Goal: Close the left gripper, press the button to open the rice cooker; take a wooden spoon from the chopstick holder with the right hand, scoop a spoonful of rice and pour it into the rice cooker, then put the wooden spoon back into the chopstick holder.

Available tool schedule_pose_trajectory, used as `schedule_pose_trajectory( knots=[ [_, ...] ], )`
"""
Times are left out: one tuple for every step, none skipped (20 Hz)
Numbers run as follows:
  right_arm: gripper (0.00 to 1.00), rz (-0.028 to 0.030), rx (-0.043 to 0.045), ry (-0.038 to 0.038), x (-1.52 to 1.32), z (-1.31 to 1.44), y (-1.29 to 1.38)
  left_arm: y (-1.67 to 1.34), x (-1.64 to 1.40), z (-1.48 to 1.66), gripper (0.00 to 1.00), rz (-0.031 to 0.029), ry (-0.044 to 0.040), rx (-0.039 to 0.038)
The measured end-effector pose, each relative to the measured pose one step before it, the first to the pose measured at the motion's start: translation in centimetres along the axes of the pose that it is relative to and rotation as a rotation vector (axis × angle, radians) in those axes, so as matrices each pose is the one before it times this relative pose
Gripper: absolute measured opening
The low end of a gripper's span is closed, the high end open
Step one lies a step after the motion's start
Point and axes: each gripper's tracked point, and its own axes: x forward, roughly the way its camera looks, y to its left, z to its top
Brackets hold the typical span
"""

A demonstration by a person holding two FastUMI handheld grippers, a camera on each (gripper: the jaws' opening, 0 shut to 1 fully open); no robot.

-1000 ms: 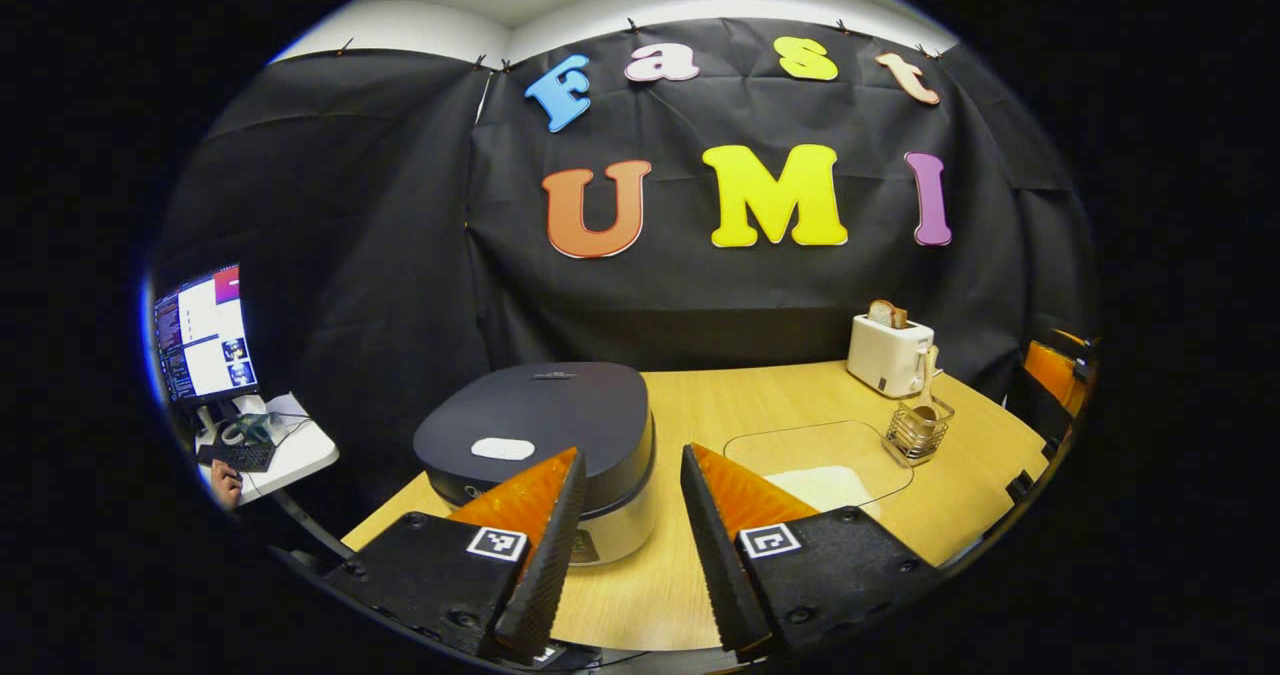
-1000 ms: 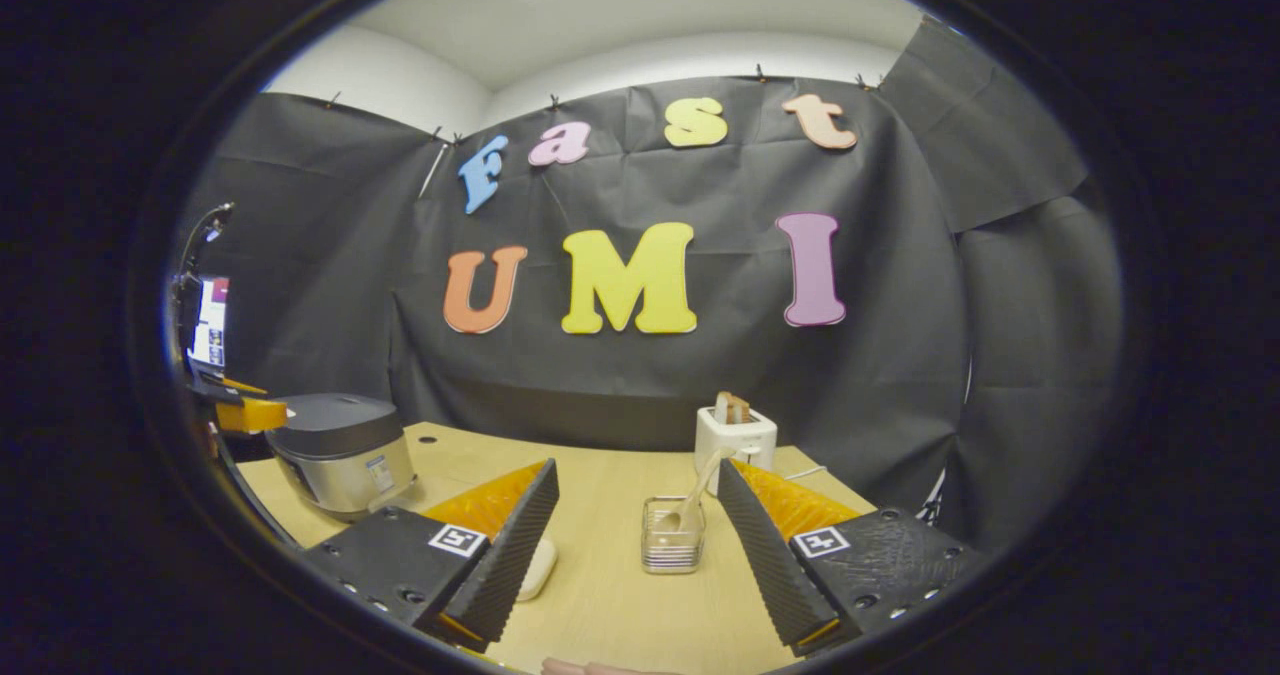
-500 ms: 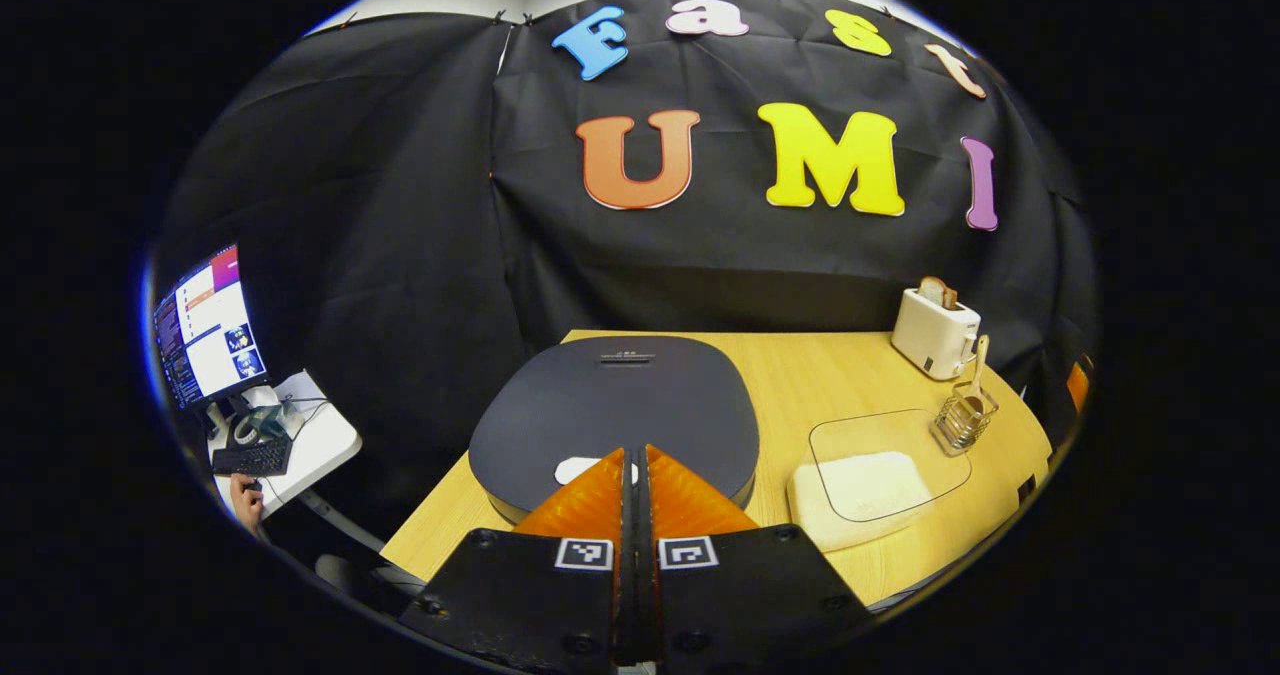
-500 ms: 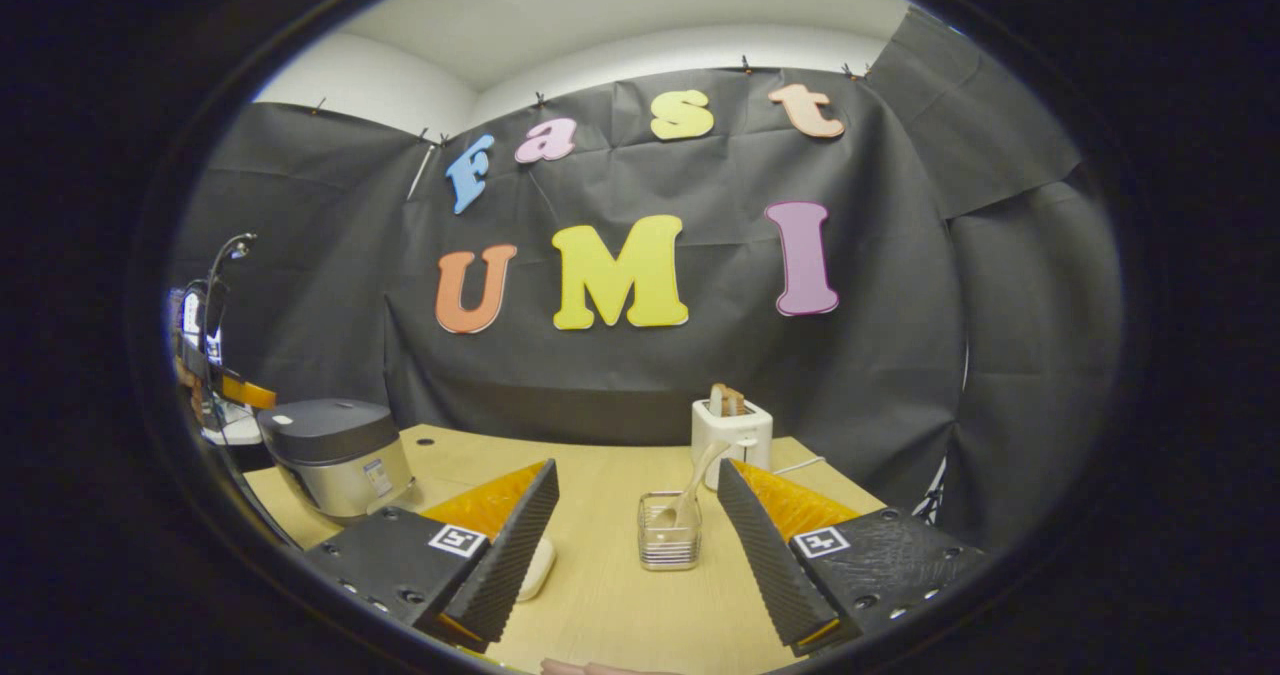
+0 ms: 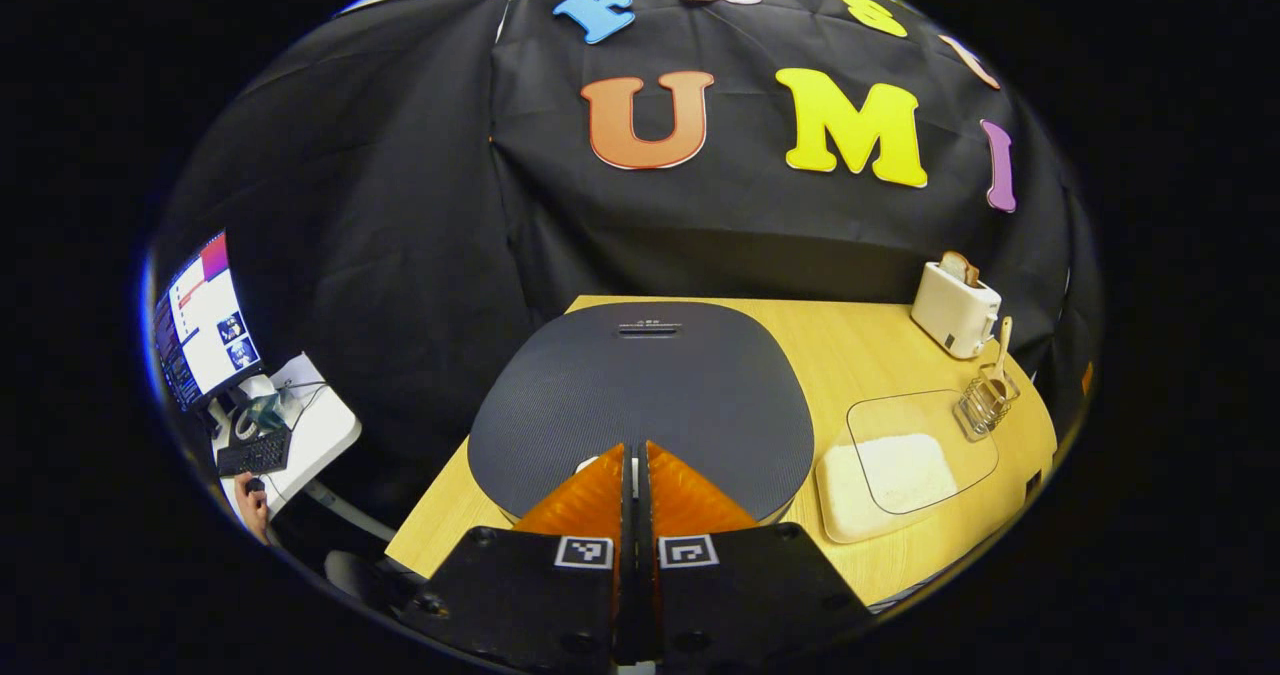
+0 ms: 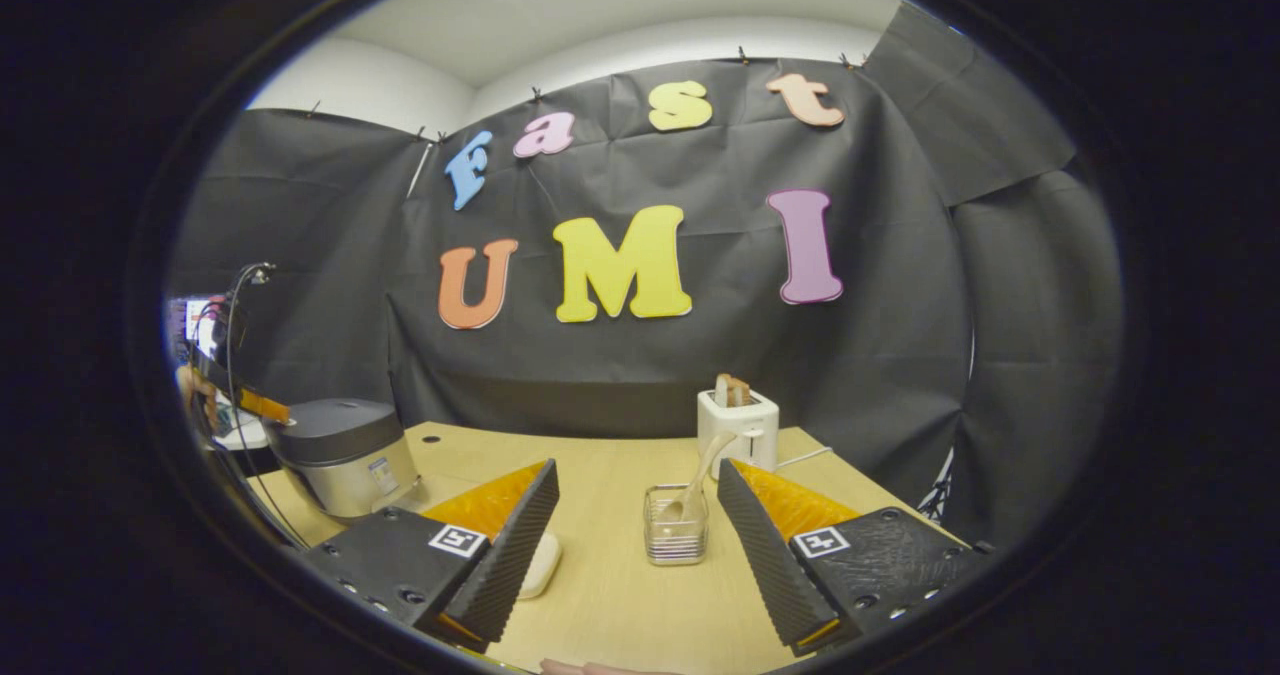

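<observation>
the left tool (image 5: 634, 455), its fingers pressed together with nothing between them, sits over the front of the rice cooker (image 5: 645, 395) lid, right at the pale button (image 5: 592, 463). the right tool (image 6: 635, 515) is spread wide and empty; between its fingers, farther off, stands the chopstick holder (image 6: 676, 527) with the wooden spoon (image 6: 700, 475), a toaster (image 6: 738, 425) behind. the rice tray (image 5: 900, 465) lies on the counter (image 5: 850, 345), right of the cooker.

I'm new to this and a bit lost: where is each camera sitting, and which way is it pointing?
Left gripper view: rides on the left tongs, looking down over the rice cooker; its two fingers are shut together.
Right gripper view: rides on the right tongs, looking level across the table at the spoon holder; its fingers stand apart.
Both show the rice cooker, spoon holder, toaster and table.
</observation>
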Motion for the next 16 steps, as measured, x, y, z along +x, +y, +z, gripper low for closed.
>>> schedule_pose_trajectory(
  knots=[
    [0.96,-0.00064,-0.00363,0.0032,0.001,0.001,-0.019,0.007,0.033,-0.14,0.03,-0.0008,0.007,0.00867],
    [0.95,-0.00031,-0.0025,0.0016,0.056,-0.133,0.109,0.153,0.152,-0.241,0.03,-0.0022,0.00699,0.02372],
    [0.95,0.00104,0.00081,-0.00289,-0.001,0.083,0.093,-0.018,-0.134,-0.371,0.03,0.00163,0.01551,0.00657],
    [0.95,-0.00064,0.00209,-0.00224,-0.003,0.03,0.018,0.116,0.155,0.145,0.03,-0.00002,-0.00771,0.00003],
    [0.95,0.00099,0.00179,-0.00081,-0.01,0.029,0.048,0.095,-0.194,-0.03,0.03,-0.00097,-0.01089,-0.00443],
    [0.95,0.0045,-0.00045,0.0022,0.007,-0.099,0.127,0.049,0.126,-0.059,0.03,0.00065,0.00081,-0.0135],
    [0.95,0.00278,-0.00118,0.00287,0.018,-0.127,0.071,0.018,-0.27,0.315,0.03,0.00499,-0.01499,-0.01343],
    [0.95,-0.00197,-0.00229,0.00318,0.102,-0.132,-0.118,0.115,0.044,0.195,0.03,0.00514,-0.0167,-0.02315],
    [0.96,-0.00684,-0.00068,0.00317,0.085,-0.096,-0.192,-0.098,-0.527,0.398,0.03,0.00598,-0.01017,-0.01622],
    [0.96,-0.00606,0.00255,0.0032,0.207,-0.145,-0.242,-0.035,-0.311,1.161,0.03,0.01002,-0.04757,-0.00677],
    [0.96,-0.00475,0.00536,0.00673,0.178,-0.138,-0.15,0.225,-0.353,1.255,0.03,0.01433,-0.05417,-0.00509],
    [0.95,-0.00359,0.00634,0.0088,0.231,-0.335,-0.079,0.053,-0.5,1.26,0.03,0.01188,-0.03318,-0.00844],
    [0.95,-0.00277,0.00452,0.01118,0.133,-0.225,-0.077,-0.346,-0.314,0.856,0.03,0.00372,-0.02642,-0.00692],
    [0.95,-0.00256,0.00333,0.00878,0.064,-0.24,-0.111,-0.489,-0.636,0.955,0.03,-0.01034,-0.02466,-0.00811],
    [0.95,-0.00094,0.00137,0.00252,-0.017,0.037,-0.021,-0.555,-0.435,0.791,0.06,-0.02038,-0.02065,-0.00877],
    [0.96,-0.00095,-0.0021,-0.00238,0.073,0.109,-0.055,-0.828,-0.542,0.715,0.14,-0.01839,-0.02419,0.00397]
  ],
)
